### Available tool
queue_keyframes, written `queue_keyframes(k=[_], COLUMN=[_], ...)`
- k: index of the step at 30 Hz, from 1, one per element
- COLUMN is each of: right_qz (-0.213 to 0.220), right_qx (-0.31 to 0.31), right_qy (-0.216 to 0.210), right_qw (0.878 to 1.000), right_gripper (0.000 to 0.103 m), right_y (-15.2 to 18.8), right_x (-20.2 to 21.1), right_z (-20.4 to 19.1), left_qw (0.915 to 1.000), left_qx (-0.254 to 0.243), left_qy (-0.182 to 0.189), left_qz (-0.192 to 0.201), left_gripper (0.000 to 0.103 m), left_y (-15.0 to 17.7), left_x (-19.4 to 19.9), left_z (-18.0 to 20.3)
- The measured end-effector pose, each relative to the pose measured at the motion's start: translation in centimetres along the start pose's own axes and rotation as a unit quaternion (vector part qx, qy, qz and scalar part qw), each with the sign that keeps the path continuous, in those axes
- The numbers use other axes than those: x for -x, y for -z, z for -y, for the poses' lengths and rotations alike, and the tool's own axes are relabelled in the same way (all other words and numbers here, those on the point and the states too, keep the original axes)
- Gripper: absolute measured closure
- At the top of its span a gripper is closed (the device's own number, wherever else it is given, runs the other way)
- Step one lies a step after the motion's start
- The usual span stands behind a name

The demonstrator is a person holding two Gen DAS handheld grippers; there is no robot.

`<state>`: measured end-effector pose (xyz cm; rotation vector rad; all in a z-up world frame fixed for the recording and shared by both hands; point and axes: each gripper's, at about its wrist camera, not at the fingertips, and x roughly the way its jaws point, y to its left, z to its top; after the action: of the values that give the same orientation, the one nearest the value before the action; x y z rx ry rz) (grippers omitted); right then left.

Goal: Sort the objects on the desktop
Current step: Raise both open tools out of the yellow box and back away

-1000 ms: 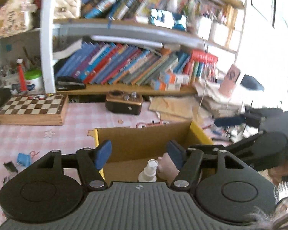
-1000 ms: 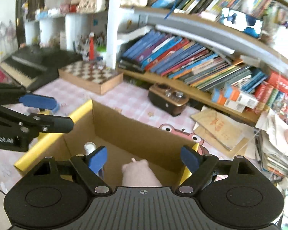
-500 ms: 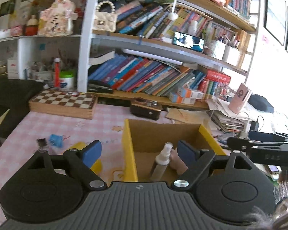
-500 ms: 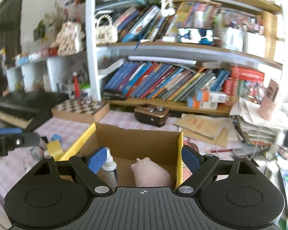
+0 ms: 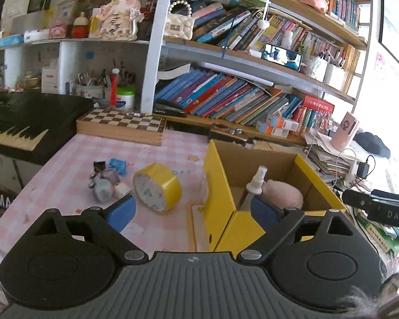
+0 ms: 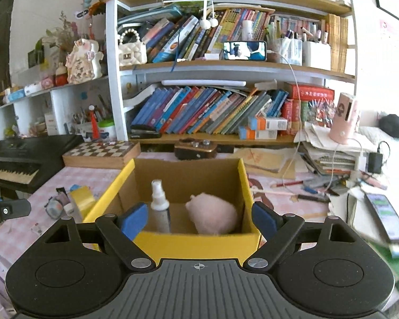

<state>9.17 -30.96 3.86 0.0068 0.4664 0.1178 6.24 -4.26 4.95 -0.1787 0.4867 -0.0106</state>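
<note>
— What's in the yellow box (image 6: 250,186)?
— A white spray bottle (image 6: 159,204) upright beside a pink plush (image 6: 212,214).
— And the tongs?
— Left tongs (image 5: 191,212) opening, right tongs (image 6: 198,219) spread; both empty. Yellow tape roll (image 5: 157,190) on the pink surface (image 5: 66,183).

I've got the cardboard box (image 6: 188,236) dead ahead on the table (image 5: 66,156), spray bottle (image 6: 159,207) standing inside at left, plush toy (image 6: 212,216) beside it at right. Left of the box lies the tape roll (image 5: 157,190) on its side (small clutter (image 5: 106,178) just beyond it). Behind sits the chessboard (image 5: 121,126), the keyboard (image 5: 26,122) further left.
</note>
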Motion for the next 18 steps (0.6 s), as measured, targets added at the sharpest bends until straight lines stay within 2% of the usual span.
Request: queue_keyframes(k=[8, 18], right_qz=[-0.030, -0.078], right_qx=[-0.015, -0.031], right_qy=[0.018, 0.020], right_qw=[0.999, 0.996], right_gripper=[0.015, 0.015], right_y=[3.3, 5.7], right_x=[1.2, 1.6], right_z=[-3.9, -7.7], left_qw=[0.9998, 0.9979], left_qx=[-0.017, -0.042], left_qy=[-0.001, 0.015], left_qz=[-0.008, -0.048], left_gripper=[0.008, 0.007], left_y=[1.7, 3.5], left_x=[1.5, 1.8], left_z=[-2.3, -5.3])
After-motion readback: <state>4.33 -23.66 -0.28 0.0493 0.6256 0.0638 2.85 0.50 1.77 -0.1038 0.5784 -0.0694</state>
